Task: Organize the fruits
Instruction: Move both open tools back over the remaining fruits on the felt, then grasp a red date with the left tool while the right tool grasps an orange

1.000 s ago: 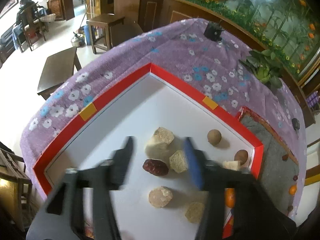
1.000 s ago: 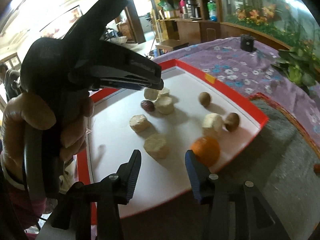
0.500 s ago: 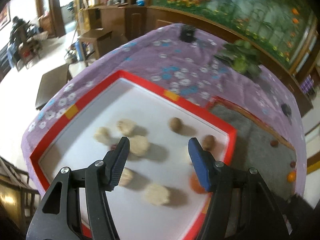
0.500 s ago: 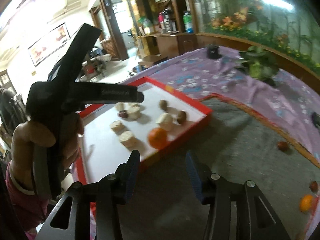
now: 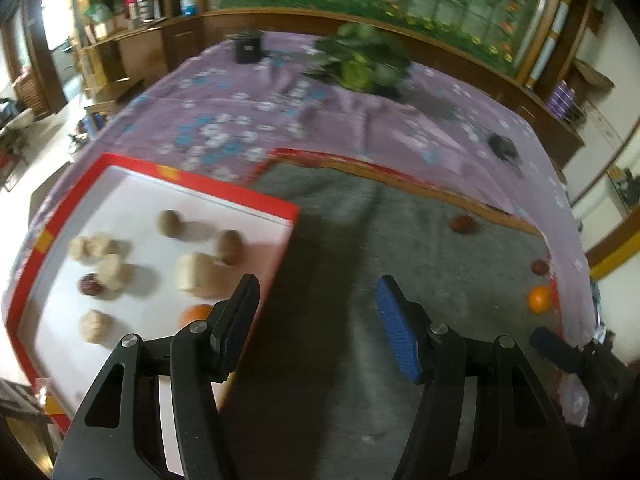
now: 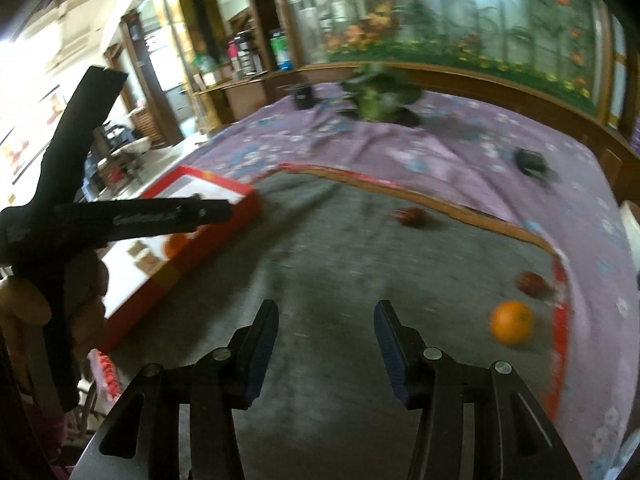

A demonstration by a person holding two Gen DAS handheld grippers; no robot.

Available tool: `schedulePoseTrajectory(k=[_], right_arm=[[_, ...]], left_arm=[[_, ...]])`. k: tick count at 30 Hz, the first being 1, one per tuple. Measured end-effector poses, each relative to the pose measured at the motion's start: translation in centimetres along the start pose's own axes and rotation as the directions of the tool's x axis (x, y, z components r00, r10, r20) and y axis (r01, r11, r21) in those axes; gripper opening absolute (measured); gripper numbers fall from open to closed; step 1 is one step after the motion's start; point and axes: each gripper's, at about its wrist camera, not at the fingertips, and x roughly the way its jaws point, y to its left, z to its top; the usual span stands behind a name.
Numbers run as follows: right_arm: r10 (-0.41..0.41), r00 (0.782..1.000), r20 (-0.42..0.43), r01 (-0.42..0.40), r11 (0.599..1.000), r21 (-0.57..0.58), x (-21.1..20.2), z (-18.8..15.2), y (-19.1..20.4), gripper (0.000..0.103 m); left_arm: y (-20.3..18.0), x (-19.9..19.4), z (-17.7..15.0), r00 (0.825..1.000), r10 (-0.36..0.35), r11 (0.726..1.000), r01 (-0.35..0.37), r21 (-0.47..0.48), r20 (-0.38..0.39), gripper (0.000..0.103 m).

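A red-rimmed white tray point(image 5: 224, 190) holds several pale chunks, brown round fruits, a dark red date point(image 5: 90, 284) and an orange point(image 5: 196, 314). On the grey mat point(image 5: 400, 248) lie an orange point(image 5: 540, 299) and two dark red fruits point(image 5: 462, 224), point(image 5: 540, 267). My left gripper point(image 5: 316, 316) is open and empty over the tray's right edge. My right gripper point(image 6: 326, 336) is open and empty above the mat point(image 6: 328, 264); the orange point(image 6: 512, 322) and red fruits point(image 6: 410, 216), point(image 6: 532, 284) lie ahead to its right. The left gripper's body point(image 6: 120, 220) shows at left over the tray point(image 6: 224, 216).
A purple flowered cloth point(image 5: 280, 120) covers the table. A green plant point(image 5: 360, 68) and small black objects point(image 5: 248, 50), point(image 5: 504, 146) sit on its far side. A wooden ledge and aquarium stand behind. The table edge drops off at left and right.
Both grippers have swung right, away from the tray and toward the grey mat. The tray has slid to the left of both views; the loose orange and red fruits on the mat are nearer.
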Motion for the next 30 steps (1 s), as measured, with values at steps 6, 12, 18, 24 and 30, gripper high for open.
schedulePoseTrajectory(k=[6,12,18,24,30], right_arm=[[-0.062,0.998,0.003,0.061,0.994,0.091,-1.9,-1.8,-4.9,0.049],[-0.088,0.996,0.018,0.085,0.986,0.147,-3.2,-2.7,-7.9,0.049],[-0.081,0.996,0.027,0.076,0.983,0.169,-3.5,-3.0,-9.4,0.049],[-0.077,0.997,0.026,0.071,0.980,0.188,-3.0,-2.8,-10.8,0.049],[-0.070,0.997,0.021,0.065,0.979,0.193,-2.6,-2.8,-11.4,0.049]], left_arm=[[-3.8,2.0,0.2,0.997,-0.056,0.997,0.058,0.047,-0.048,0.061],[-7.1,4.3,1.6,0.991,-0.099,0.992,0.105,0.068,-0.093,0.061],[-10.2,6.6,3.4,0.994,-0.071,0.980,0.086,0.181,-0.086,0.061],[-12.6,8.8,3.6,0.995,-0.049,0.942,0.076,0.327,-0.089,0.061],[-13.4,10.6,3.6,0.994,-0.053,0.927,0.085,0.366,-0.095,0.041]])
